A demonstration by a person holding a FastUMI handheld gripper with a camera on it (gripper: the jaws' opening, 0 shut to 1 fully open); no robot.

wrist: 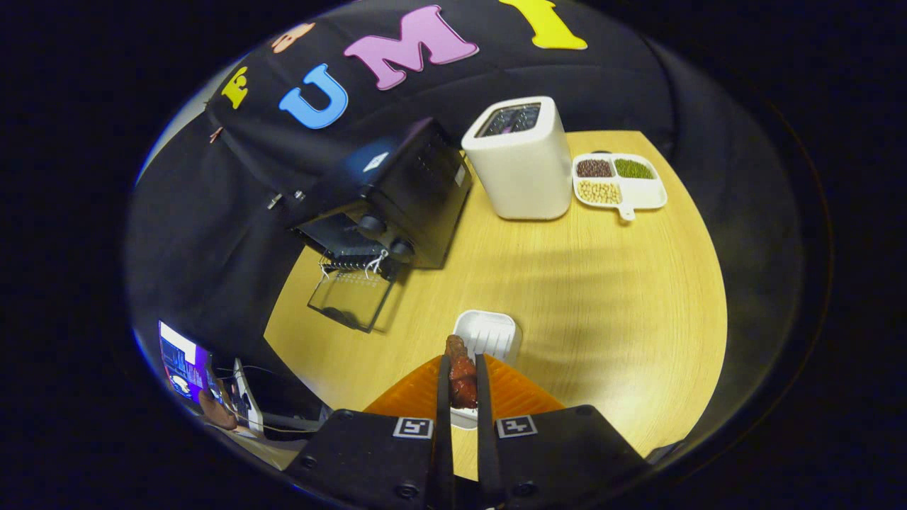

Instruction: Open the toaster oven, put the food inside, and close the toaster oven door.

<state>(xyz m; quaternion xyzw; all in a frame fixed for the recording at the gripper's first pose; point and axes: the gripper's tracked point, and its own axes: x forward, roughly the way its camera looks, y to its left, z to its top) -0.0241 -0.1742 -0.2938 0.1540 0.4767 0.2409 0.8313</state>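
Note:
My gripper (462, 363) is shut on a reddish-brown piece of food (462, 375), which sticks out a little past the fingertips. It hangs above a small white ridged dish (489, 331) on the wooden table (602, 297). Far ahead and to the left stands the black toaster oven (397, 191). Its glass door (352, 299) is folded down flat, so the dark inside with a wire rack shows.
A white slot toaster (523, 159) stands to the right of the oven. Beside it lies a white divided tray (620, 182) with beans and grains. A screen and cables (205, 382) sit off the table's left edge.

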